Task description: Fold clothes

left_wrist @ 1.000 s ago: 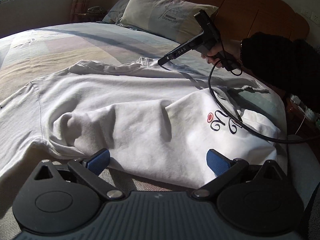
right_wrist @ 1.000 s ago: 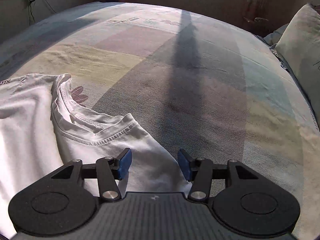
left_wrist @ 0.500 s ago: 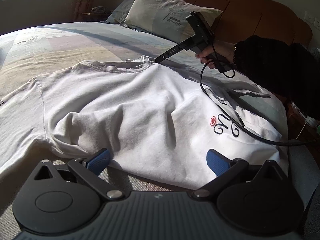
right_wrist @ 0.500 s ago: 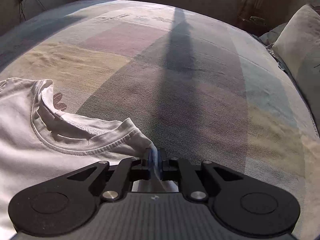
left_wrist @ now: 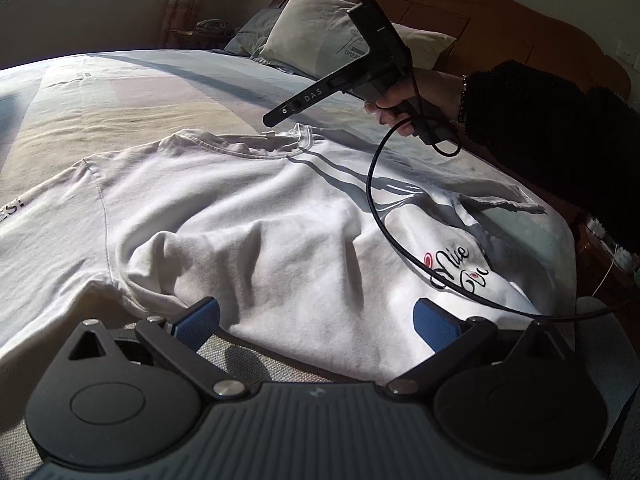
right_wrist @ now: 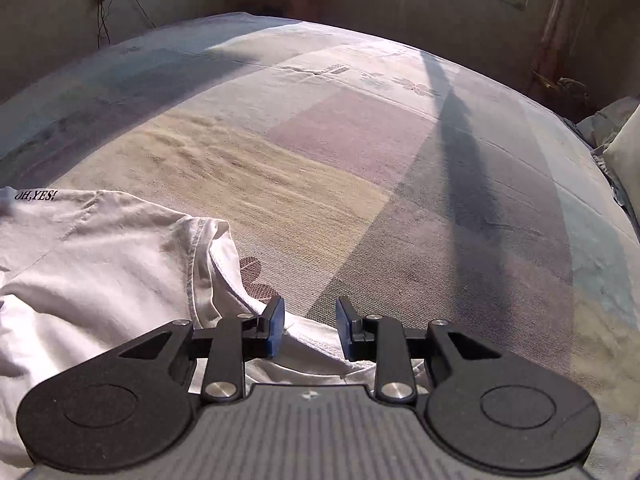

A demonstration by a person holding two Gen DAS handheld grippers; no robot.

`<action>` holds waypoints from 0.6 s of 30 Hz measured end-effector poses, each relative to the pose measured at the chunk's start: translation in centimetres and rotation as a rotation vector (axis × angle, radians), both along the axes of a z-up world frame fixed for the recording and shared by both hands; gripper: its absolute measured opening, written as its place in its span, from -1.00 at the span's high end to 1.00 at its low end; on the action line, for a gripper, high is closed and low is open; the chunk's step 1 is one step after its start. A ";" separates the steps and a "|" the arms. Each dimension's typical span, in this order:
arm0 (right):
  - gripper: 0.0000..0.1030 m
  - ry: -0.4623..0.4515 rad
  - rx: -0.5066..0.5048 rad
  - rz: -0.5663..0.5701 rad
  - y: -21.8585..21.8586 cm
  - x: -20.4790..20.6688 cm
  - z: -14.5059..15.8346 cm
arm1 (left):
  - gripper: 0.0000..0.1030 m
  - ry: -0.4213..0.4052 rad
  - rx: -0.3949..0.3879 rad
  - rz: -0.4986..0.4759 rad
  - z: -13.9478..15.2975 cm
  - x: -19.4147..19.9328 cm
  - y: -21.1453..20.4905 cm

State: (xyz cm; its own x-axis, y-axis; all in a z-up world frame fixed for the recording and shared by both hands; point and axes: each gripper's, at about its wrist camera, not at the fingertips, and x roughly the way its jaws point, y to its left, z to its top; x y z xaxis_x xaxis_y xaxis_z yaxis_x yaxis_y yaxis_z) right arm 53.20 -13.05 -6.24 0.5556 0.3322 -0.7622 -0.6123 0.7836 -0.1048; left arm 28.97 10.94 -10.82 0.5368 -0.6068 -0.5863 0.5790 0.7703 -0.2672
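Observation:
A white T-shirt lies spread on the patchwork bedspread, with black script and a red mark near its right side. My left gripper stands open at the shirt's near hem, its blue pads apart and nothing pressed between them. My right gripper hovers over the collar edge. Its jaws are opening, and the cloth under the gap is not pinched by either pad. In the left wrist view a hand holds that gripper just above the neckline.
Pillows lean on a wooden headboard at the far end. A black cable loops over the shirt from the right gripper. A dark fuzzy sleeve reaches in from the right. Bare bedspread stretches beyond the collar.
The right gripper shut on the shirt beside the collar, drew it outward so the shirt lies flatter, and has now let go with its jaws parted. The left gripper stayed put.

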 end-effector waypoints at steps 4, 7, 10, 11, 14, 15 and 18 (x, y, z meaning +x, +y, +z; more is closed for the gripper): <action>0.10 0.009 -0.165 0.138 2.7 0.2 -3.2 | -0.99 0.002 -0.003 -0.003 -0.1 0.0 0.1; -0.05 -0.071 -0.177 0.175 2.5 -0.7 -3.9 | -0.99 0.005 0.000 -0.005 -0.2 0.0 0.0; 0.30 0.007 -0.096 0.139 1.8 0.3 -3.5 | -0.99 0.010 0.009 -0.003 -0.4 0.2 0.0; 0.56 -0.007 -0.101 0.145 2.1 0.2 -3.4 | -0.99 0.009 0.008 -0.003 -0.3 0.1 0.0; 0.88 -0.093 -0.092 0.006 2.4 1.3 -2.8 | -0.99 0.009 0.006 -0.001 -0.3 0.0 0.0; 0.79 -0.125 -0.083 -0.062 2.4 1.9 -2.5 | -0.99 0.008 0.006 0.000 -0.3 0.0 0.0; 0.50 -0.030 -0.007 -0.094 1.6 1.9 -1.3 | -0.99 -0.002 0.008 0.009 0.0 -0.1 0.2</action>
State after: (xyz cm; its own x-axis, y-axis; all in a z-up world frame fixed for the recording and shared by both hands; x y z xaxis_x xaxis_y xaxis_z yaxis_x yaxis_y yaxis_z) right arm 55.06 -11.43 -7.56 0.6070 0.2722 -0.7466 -0.5323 0.8369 -0.1277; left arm 28.86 11.17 -10.82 0.5431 -0.5972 -0.5902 0.5729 0.7774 -0.2596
